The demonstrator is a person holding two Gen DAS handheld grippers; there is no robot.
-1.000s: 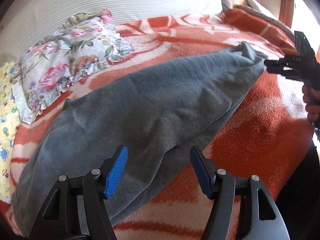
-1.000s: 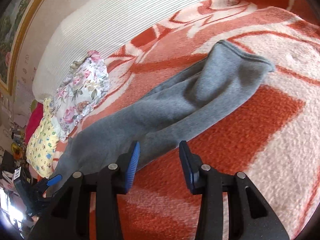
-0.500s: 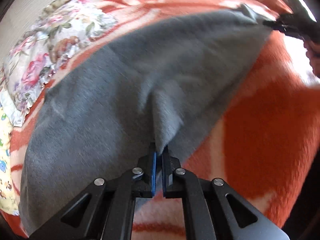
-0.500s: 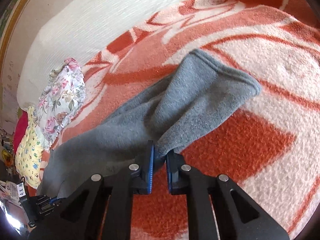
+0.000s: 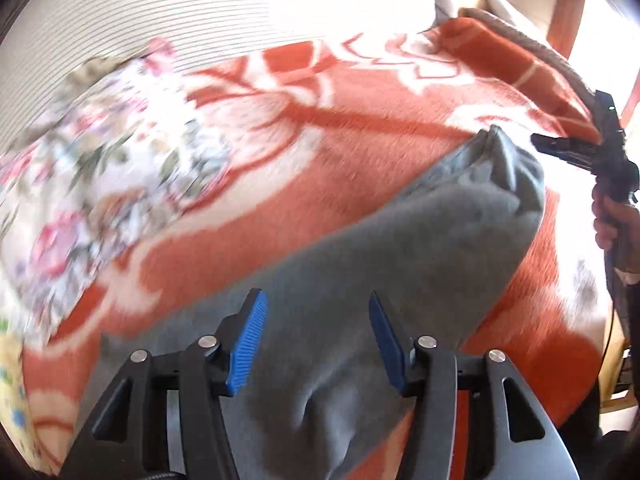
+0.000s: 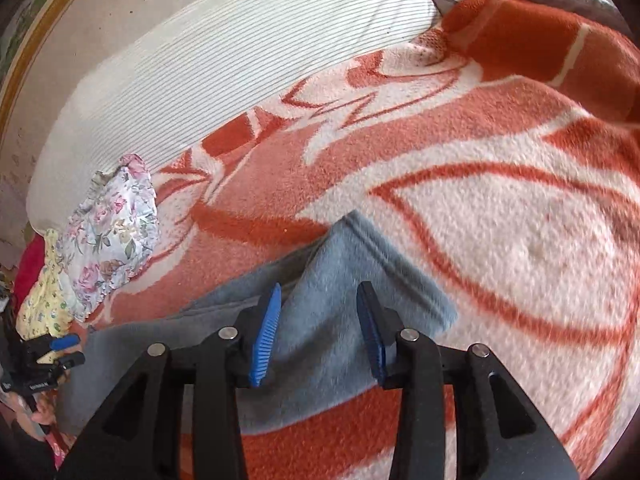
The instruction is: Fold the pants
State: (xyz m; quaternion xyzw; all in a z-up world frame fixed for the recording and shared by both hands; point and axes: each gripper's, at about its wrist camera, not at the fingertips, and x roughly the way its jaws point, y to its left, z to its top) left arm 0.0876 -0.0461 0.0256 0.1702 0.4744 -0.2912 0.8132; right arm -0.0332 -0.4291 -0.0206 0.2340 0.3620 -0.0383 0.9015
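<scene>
This is a bedroom in a home. An orange-and-cream patterned wool blanket [image 6: 500, 208] covers a bed or couch, with a white, finely striped bolster or mattress edge [image 6: 224, 64] along its far side. At the far left lies a frilled floral pillow [image 6: 112, 236], with a yellow printed cloth [image 6: 44, 304] beside it. A wooden frame [image 5: 560, 12] stands at the far right, brightly lit from behind.

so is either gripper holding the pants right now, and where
Nothing is held. The left gripper and the right gripper are both open above the grey pants, with no fabric pinched between their pads.
</scene>
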